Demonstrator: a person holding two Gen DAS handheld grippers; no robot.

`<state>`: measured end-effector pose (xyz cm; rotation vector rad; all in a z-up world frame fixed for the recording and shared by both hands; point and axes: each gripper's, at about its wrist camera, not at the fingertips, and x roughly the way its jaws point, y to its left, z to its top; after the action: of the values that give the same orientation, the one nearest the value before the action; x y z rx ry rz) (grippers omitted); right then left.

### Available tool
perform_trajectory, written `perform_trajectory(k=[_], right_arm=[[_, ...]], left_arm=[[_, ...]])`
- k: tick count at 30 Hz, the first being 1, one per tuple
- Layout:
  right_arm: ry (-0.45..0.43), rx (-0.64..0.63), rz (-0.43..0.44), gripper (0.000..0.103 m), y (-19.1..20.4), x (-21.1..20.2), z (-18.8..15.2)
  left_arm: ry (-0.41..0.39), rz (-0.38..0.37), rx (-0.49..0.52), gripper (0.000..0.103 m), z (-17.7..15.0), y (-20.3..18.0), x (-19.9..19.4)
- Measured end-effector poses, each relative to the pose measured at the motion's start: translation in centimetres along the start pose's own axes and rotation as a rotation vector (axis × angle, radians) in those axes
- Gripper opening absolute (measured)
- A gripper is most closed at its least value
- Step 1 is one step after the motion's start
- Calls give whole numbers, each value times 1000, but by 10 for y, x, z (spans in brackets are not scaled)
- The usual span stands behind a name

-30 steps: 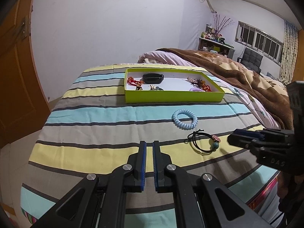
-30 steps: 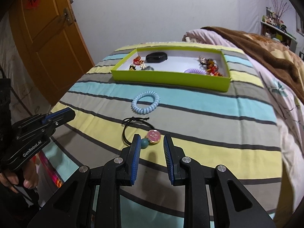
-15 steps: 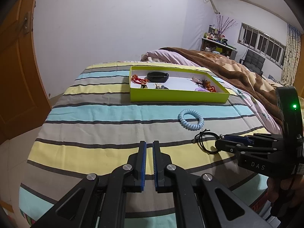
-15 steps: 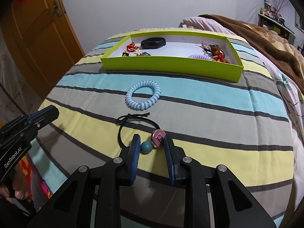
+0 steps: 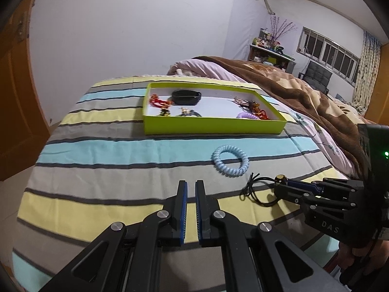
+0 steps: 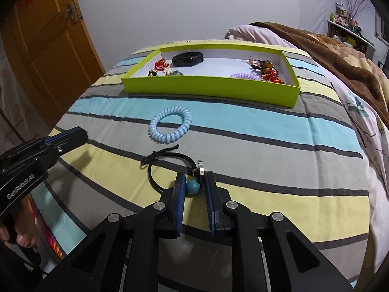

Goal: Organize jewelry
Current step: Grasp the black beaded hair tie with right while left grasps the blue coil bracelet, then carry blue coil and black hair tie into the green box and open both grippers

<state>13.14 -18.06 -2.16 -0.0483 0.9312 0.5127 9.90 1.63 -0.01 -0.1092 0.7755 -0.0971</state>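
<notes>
A black hair tie (image 6: pixel 149 173) with a teal bead (image 6: pixel 193 186) and a round charm lies on the striped bedspread. My right gripper (image 6: pixel 194 182) is closing on it: the bead sits between the pads and the charm stands on edge against the right finger. From the left wrist view the right gripper (image 5: pixel 282 182) reaches in from the right over the hair tie (image 5: pixel 252 189). A light blue spiral hair tie (image 6: pixel 170 138) lies just beyond. The lime-green tray (image 6: pixel 209 88) farther back holds a black band (image 6: pixel 187 59), red ornaments and a purple spiral tie (image 6: pixel 244 76). My left gripper (image 5: pixel 190 185) is shut and empty.
A brown blanket (image 5: pixel 304 97) and pink bedding cover the bed's right side. An orange door (image 6: pixel 48 48) stands to the left. The bed's near edge drops off below both grippers. A person's fingers (image 6: pixel 22 239) hold the left gripper's handle.
The right gripper's jaws have narrowed around the bead, and the charm has tipped from flat onto its edge. The left gripper has drifted, so the tray now sits more centred in its view.
</notes>
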Motion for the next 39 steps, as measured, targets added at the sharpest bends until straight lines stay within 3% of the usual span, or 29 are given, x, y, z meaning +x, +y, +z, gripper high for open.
perform_trajectory(k=[4, 6, 8, 15, 22, 24, 25, 39], right_arm=[[-20, 16, 1, 16, -9, -6, 1], [-26, 23, -1, 16, -13, -8, 2], [-34, 33, -4, 16, -19, -11, 2], [-45, 55, -9, 16, -33, -14, 4], [-56, 68, -12, 16, -41, -14, 7], [-59, 69, -11, 16, -43, -15, 8], [-60, 70, -11, 16, -44, -15, 8], [-96, 57, -17, 16, -42, -30, 10]], left_arm=[[28, -35, 13, 8, 8, -10, 17], [37, -57, 19, 21, 13, -15, 25], [51, -69, 20, 24, 16, -20, 36], [100, -48, 23, 24, 30, -30, 70], [125, 24, 81, 23, 32, -44, 90], [125, 43, 94, 10, 32, -47, 91], [126, 47, 94, 9, 32, -46, 91], [76, 16, 107, 8, 26, -50, 62]])
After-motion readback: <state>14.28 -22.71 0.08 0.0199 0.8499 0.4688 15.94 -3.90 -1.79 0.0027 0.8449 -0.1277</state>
